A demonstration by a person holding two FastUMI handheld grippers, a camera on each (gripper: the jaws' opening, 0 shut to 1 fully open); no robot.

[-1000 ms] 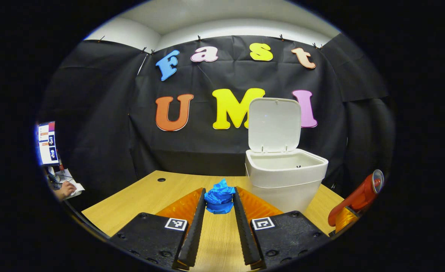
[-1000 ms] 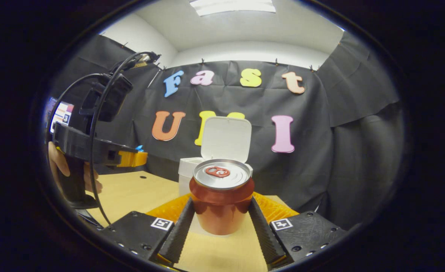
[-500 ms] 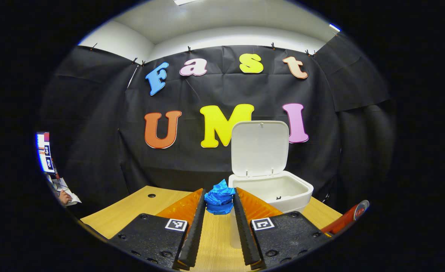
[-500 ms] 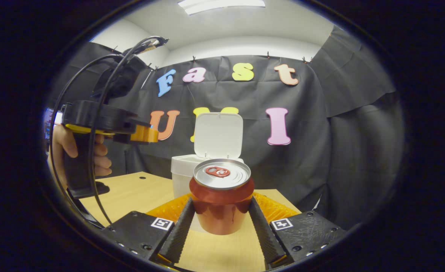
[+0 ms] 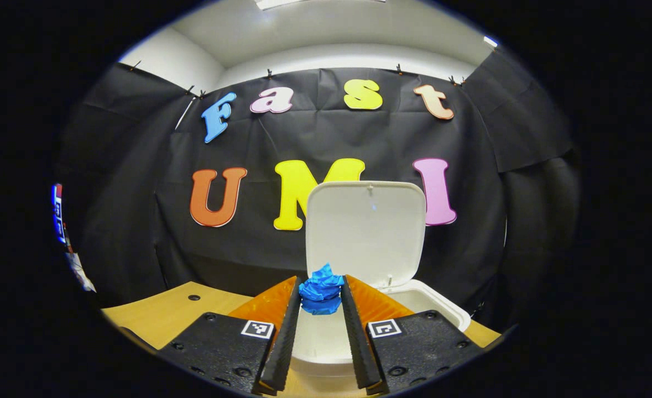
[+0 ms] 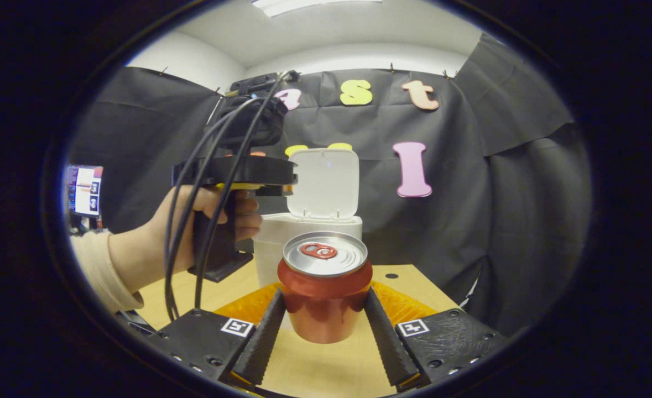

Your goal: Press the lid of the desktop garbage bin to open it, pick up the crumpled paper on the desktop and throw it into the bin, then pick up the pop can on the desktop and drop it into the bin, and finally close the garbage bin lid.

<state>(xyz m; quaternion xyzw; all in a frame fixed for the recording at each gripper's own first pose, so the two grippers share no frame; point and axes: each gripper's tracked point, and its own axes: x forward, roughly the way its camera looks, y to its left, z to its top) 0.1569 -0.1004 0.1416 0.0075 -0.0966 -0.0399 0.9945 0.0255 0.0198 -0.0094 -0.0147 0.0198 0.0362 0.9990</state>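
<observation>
Bench (image 5: 154, 318) comes first, a wooden top with the white garbage bin (image 6: 303, 235) standing toward its far edge, in front of the black cloth wall. The bin's lid (image 5: 365, 232) stands upright on its rear hinge, so the opening step looks done.

My left hand-held gripper (image 5: 320, 301) is clenched on the crumpled paper (image 5: 320, 290), both fingers pressing its sides. In the left gripper view the bin's open mouth lies directly under and ahead of the fingertips, so I judge the paper is over the near rim of the bin (image 5: 442, 309), clear of the bench. This is the throw-in step. The next move calls for parting the fingers so the paper falls inside, perhaps after easing a touch farther over the mouth to keep it off the rim. The paper is a rough ball with no clear long axis; its peak points up.

My right hand-held gripper (image 6: 326, 320) grasps the pop can (image 6: 326, 293) by its sides, near the bench's near edge, short of the bin. The can stands upright, long axis vertical, pull-tab end up. Whether it rests on the bench or is lifted just off it, I cannot tell. It waits its turn until the left hand-held gripper (image 6: 237, 171) clears the bin.
</observation>
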